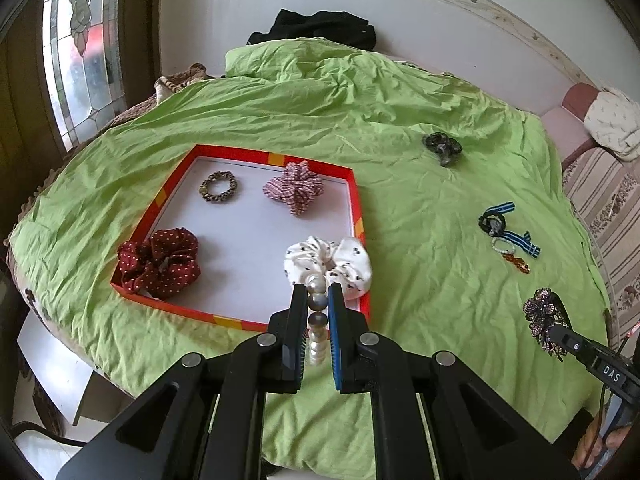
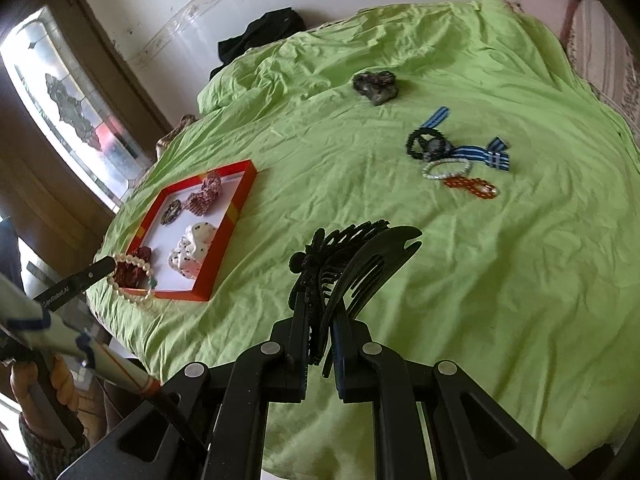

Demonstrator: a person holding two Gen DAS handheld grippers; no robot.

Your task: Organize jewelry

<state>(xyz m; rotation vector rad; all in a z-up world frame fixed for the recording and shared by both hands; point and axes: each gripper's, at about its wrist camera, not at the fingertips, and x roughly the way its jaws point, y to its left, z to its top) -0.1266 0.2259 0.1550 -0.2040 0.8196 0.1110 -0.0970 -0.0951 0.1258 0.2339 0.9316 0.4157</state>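
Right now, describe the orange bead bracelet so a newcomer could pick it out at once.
On the green sheet, look right of the red-rimmed tray to the small cluster of loose pieces. The orange bead bracelet lies at the cluster's near edge, touching the pale bead bracelet, with the blue striped ribbon tie just beyond. It alone is translucent amber-orange.

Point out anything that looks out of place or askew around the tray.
The white scrunchie sits askew, draped over the red tray wall at its near right corner instead of lying flat inside. Four pieces remain loose on the green cloth: a dark scrunchie, a striped ribbon tie, a pale bead bracelet and an amber one.
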